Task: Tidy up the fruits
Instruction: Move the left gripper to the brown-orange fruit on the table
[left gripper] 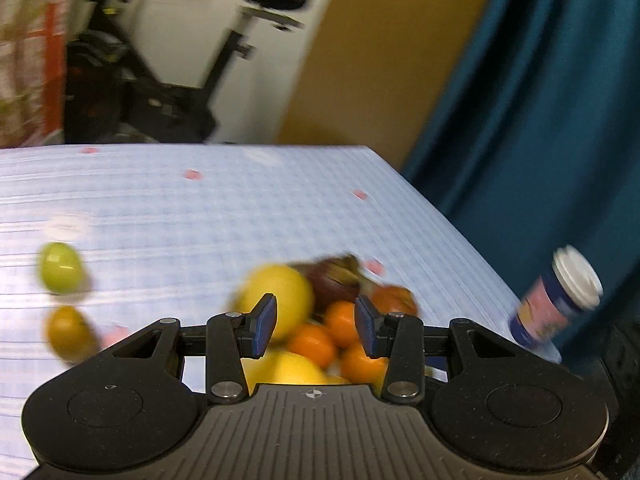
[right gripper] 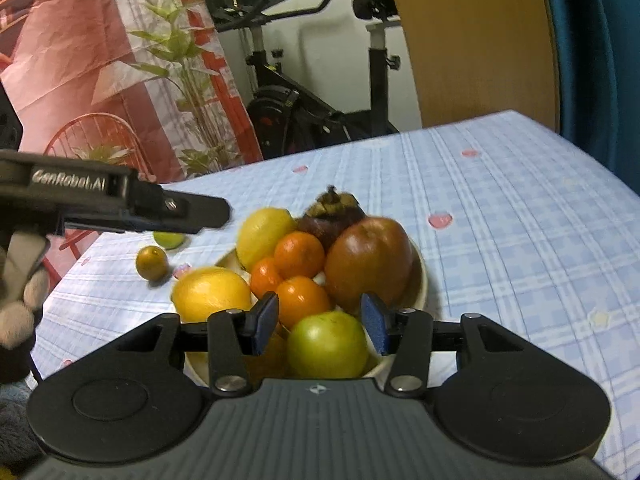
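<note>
A cream bowl [right gripper: 420, 280] holds a heap of fruit: two lemons [right gripper: 264, 236], several mandarins [right gripper: 298, 254], a red apple [right gripper: 368, 260], a dark mangosteen [right gripper: 332, 216] and a green fruit [right gripper: 327, 344] at the near rim. My right gripper [right gripper: 320, 320] hangs over that green fruit, open, its pads clear of it. My left gripper [left gripper: 316, 320] is open and empty just short of the same heap [left gripper: 312, 344]; from the right wrist it shows side-on [right gripper: 222, 212]. Two loose fruits lie on the cloth: a green one [left gripper: 60, 268] and a brownish-orange one [left gripper: 70, 334].
A blue checked tablecloth [right gripper: 520, 220] covers the table. A lidded paper cup [left gripper: 560, 304] stands at the table's right edge by a blue curtain [left gripper: 540, 120]. An exercise bike [right gripper: 304, 92] and a plant [right gripper: 188, 80] stand behind the table. A gloved hand [right gripper: 16, 300] holds the left gripper.
</note>
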Demonstrator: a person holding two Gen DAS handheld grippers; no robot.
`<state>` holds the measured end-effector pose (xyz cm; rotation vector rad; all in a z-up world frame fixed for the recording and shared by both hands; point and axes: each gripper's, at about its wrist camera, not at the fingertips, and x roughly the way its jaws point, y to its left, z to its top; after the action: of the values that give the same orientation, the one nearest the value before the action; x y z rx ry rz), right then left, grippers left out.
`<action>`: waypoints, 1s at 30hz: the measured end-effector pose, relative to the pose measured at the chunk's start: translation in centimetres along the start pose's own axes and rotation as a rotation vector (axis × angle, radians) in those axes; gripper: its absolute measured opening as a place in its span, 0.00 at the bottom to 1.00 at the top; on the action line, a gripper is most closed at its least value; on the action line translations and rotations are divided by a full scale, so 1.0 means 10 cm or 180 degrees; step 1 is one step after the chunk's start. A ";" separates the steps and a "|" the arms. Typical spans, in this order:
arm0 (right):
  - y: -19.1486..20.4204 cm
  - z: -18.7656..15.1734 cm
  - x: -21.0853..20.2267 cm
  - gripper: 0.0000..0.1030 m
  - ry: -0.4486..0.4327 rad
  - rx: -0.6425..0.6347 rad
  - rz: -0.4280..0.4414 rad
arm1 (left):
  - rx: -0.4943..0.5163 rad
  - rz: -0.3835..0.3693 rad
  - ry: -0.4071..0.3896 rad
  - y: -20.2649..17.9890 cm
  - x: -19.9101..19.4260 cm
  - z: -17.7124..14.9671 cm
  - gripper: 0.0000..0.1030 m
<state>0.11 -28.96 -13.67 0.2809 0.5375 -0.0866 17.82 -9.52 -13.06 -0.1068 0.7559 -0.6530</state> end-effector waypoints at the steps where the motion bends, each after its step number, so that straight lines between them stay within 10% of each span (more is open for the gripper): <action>1: 0.03 0.02 -0.01 0.48 -0.0017 -0.0037 0.0007 | -0.0054 0.0053 -0.0037 0.10 -0.05 0.03 0.43; 16: 0.66 0.46 0.47 0.48 -0.0010 -0.0566 0.0373 | -0.0176 0.0755 -0.0262 1.25 -0.70 0.49 0.45; 30: 1.72 0.39 1.49 0.48 0.0503 -0.1508 0.0903 | -0.0454 0.0435 0.0165 1.66 -0.42 0.04 0.50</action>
<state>17.46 -13.73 -14.07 -0.1018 0.6519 0.3380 24.31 6.16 -15.51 -0.1679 0.8520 -0.4732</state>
